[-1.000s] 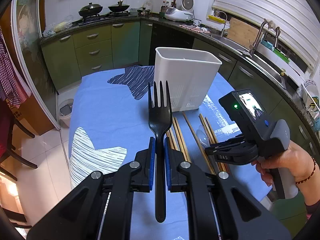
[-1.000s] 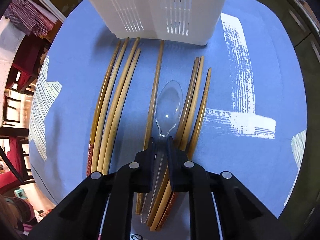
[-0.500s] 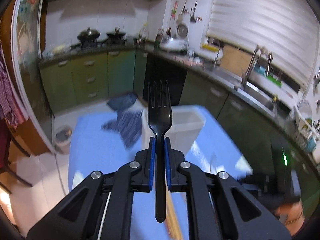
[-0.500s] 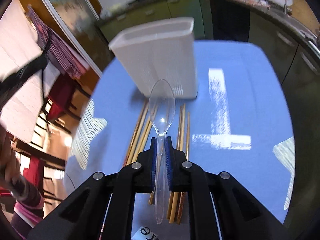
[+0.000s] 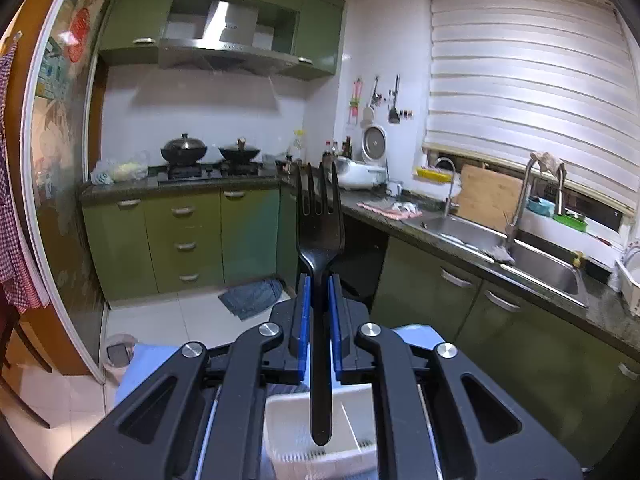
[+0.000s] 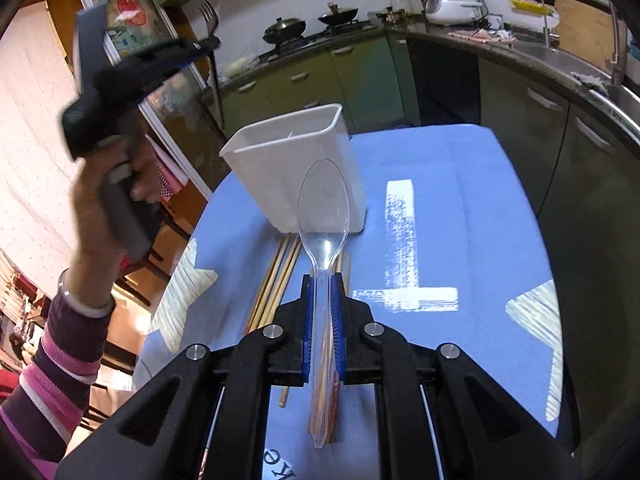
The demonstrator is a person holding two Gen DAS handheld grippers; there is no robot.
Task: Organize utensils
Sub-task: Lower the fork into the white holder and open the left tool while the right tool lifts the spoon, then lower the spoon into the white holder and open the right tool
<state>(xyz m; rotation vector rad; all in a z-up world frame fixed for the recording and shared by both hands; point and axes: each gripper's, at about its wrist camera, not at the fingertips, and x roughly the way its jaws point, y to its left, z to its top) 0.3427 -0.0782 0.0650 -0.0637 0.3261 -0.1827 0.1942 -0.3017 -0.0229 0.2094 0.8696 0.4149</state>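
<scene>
Left gripper clamps black plastic fork upright, handle end over white slotted utensil holder.

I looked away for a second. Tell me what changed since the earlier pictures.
The left hand-held gripper raised the fork upright, handle now over the bin. The right hand-held gripper lifted the spoon off the chopsticks. Both grips, bin and chopsticks stayed as they were.

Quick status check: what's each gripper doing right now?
Left gripper: shut on the black fork.
Right gripper: shut on the clear spoon.
</scene>
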